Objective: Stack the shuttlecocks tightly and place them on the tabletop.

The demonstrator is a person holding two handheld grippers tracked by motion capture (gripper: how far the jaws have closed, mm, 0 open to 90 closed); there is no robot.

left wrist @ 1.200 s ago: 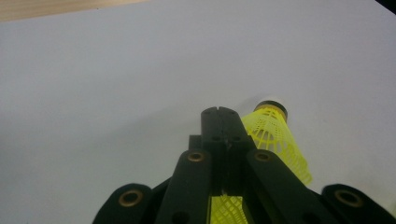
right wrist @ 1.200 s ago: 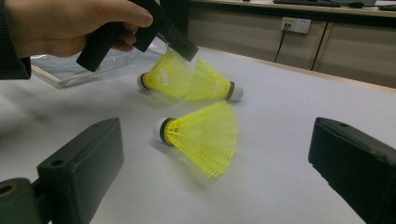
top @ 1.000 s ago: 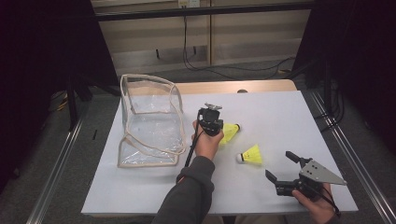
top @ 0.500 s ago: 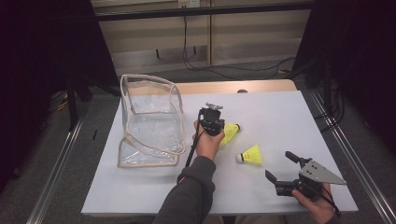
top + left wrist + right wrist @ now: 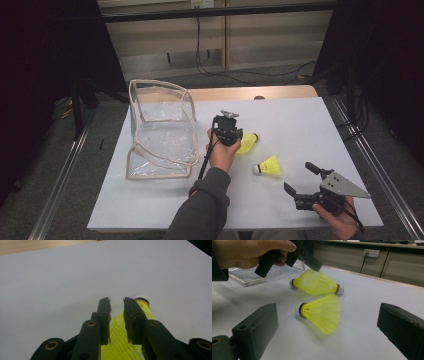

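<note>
While the right gripper [image 5: 299, 176] waits spread and empty by the tabletop's [image 5: 310, 120] near right corner, the nearer shuttlecock [image 5: 267, 166] lies loose just beyond it and could roll if nudged. At mid-table the left gripper [image 5: 116, 301] has just been opening its jaws, now slightly apart over the farther shuttlecock's [image 5: 120, 337] yellow skirt; a hard squeeze may crush it, a loose one drop it. Toward the far left edge, the limp clear pouch [image 5: 160, 130] may sag shut. No writing is legible.
</note>
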